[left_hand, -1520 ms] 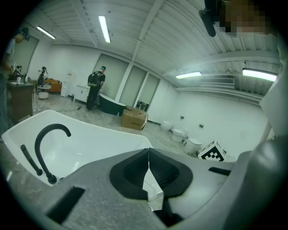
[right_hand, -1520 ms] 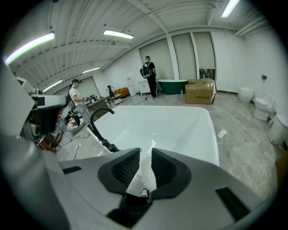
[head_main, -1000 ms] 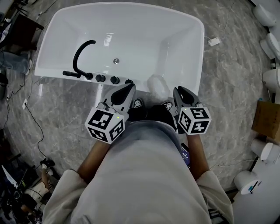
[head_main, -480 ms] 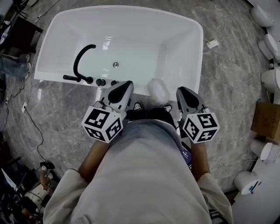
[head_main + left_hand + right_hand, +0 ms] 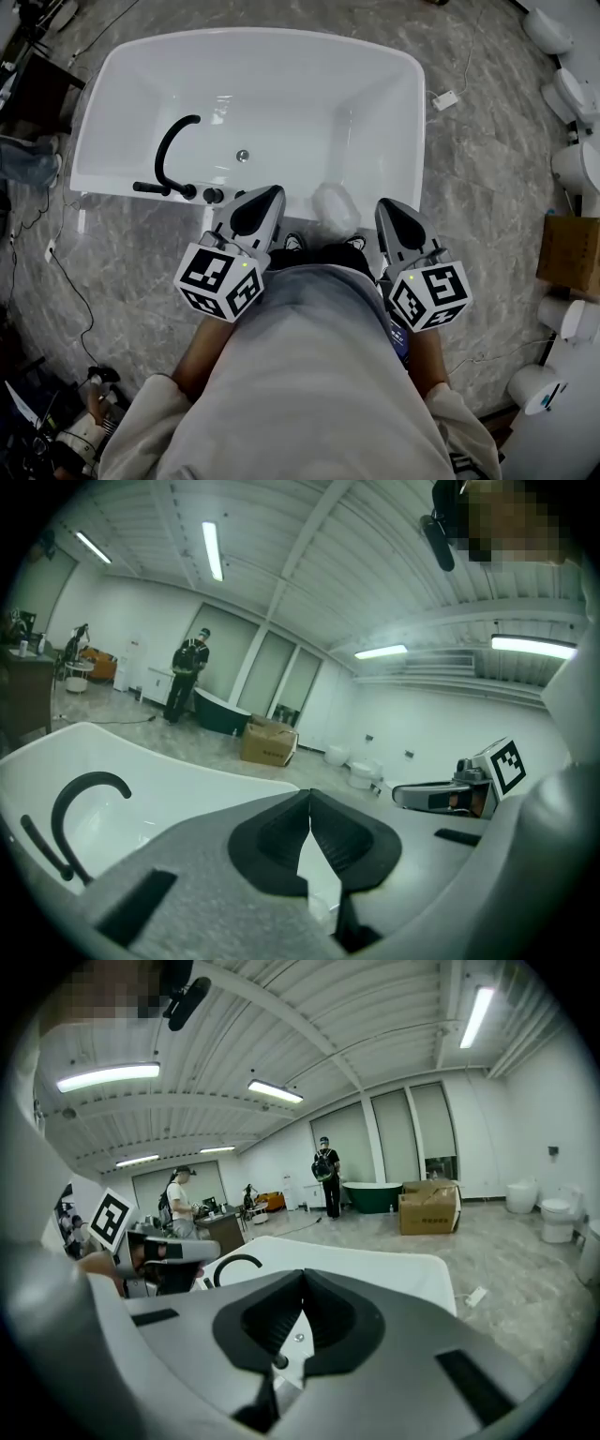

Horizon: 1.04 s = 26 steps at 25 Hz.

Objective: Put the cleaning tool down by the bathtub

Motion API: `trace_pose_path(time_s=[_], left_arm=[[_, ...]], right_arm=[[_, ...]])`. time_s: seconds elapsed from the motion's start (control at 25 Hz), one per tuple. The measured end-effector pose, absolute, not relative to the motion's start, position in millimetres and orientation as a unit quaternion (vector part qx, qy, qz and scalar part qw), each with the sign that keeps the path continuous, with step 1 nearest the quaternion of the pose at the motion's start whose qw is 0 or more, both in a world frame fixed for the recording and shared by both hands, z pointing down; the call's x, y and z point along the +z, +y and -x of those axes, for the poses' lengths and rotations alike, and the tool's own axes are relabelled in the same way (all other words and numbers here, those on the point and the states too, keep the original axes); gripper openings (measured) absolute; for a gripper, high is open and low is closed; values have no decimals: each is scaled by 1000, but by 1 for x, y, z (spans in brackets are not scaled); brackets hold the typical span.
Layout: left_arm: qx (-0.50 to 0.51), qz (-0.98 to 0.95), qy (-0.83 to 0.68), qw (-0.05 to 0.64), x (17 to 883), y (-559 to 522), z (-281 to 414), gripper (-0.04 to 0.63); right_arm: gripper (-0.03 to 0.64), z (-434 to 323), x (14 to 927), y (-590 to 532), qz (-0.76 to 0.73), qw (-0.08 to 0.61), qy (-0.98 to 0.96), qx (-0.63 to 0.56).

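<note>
The cleaning tool [image 5: 335, 206], a pale translucent object, lies on the grey floor against the near wall of the white bathtub [image 5: 412, 103], between my two grippers. My left gripper [image 5: 272, 190] hovers to its left, jaws shut and empty; its tips meet in the left gripper view [image 5: 309, 794]. To the tool's right is my right gripper [image 5: 382, 203], whose jaws have just been closing and now meet with nothing between them [image 5: 302, 1274]. Neither gripper touches the tool. A black curved faucet [image 5: 173, 141] stands on the tub's left rim.
The person's shoes [image 5: 352, 246] stand just behind the tool. A white plug and cord [image 5: 443, 99] lie right of the tub. White toilets [image 5: 577, 94] and a cardboard box [image 5: 570, 253] line the right edge. Cables and gear crowd the left. People stand far off [image 5: 325, 1171].
Both grippers have lifted toward the head camera, the right one more, drawing away from the tool. The tool stays on the floor by the tub.
</note>
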<state>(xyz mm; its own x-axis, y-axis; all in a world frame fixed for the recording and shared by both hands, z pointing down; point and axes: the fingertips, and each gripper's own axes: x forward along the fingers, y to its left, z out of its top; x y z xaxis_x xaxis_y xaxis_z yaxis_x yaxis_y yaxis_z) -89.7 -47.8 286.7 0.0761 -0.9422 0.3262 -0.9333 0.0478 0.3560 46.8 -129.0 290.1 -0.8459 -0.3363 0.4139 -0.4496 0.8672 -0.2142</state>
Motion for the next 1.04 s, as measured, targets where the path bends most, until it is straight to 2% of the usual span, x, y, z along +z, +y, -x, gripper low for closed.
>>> trace_pose_path(time_s=[0.16, 1.04], left_arm=[[1, -685, -684, 251, 290, -49, 88, 9], [2, -686, -679, 261, 298, -41, 79, 9]], right_arm=[[11, -47, 286, -126, -217, 169, -948, 158], [11, -60, 293, -120, -238, 184, -941, 155]])
